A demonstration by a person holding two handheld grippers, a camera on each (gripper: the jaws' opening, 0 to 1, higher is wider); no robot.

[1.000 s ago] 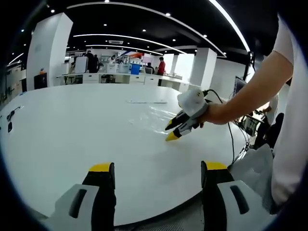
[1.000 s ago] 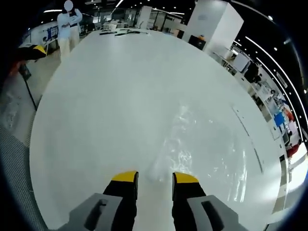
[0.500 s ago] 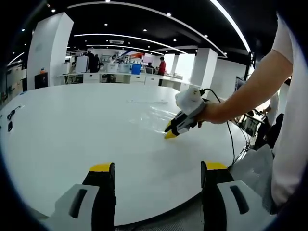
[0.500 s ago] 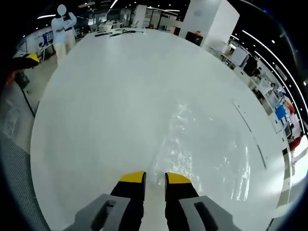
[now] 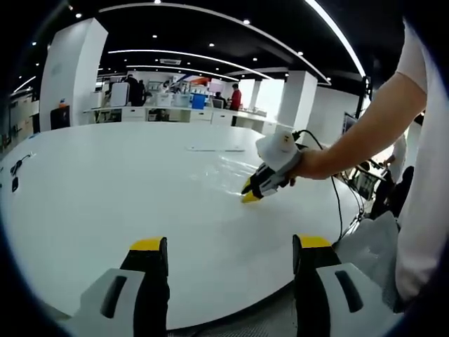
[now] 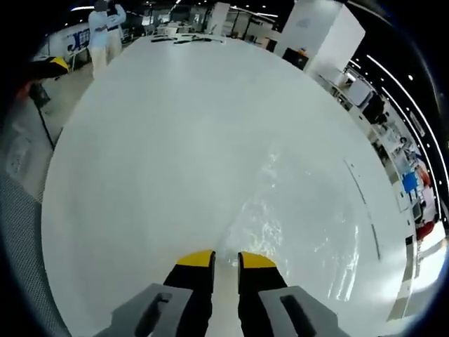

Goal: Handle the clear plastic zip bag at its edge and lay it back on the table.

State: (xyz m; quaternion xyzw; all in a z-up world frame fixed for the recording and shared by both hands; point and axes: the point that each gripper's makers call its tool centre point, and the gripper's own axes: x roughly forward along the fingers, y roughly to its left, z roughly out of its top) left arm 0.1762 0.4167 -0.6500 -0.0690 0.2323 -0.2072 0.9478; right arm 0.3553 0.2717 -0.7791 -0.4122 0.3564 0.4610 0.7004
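A wide, white, round-edged tabletop (image 5: 105,203) sits in a large open office with a dark ceiling and curved strip lights. White square pillars (image 5: 70,70) stand behind it. Beyond are long desks (image 5: 161,112) and a person in red (image 5: 235,95). Another person in white (image 6: 105,31) stands beside the tabletop's far end.

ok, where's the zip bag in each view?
Left gripper view: bag lies flat on the table, right of centre, at the tips of the right tongs.
Right gripper view: bag spreads from lower centre to the right, its near edge between the right tongs.
Shared landmark: the thin strip on the table past the bag.
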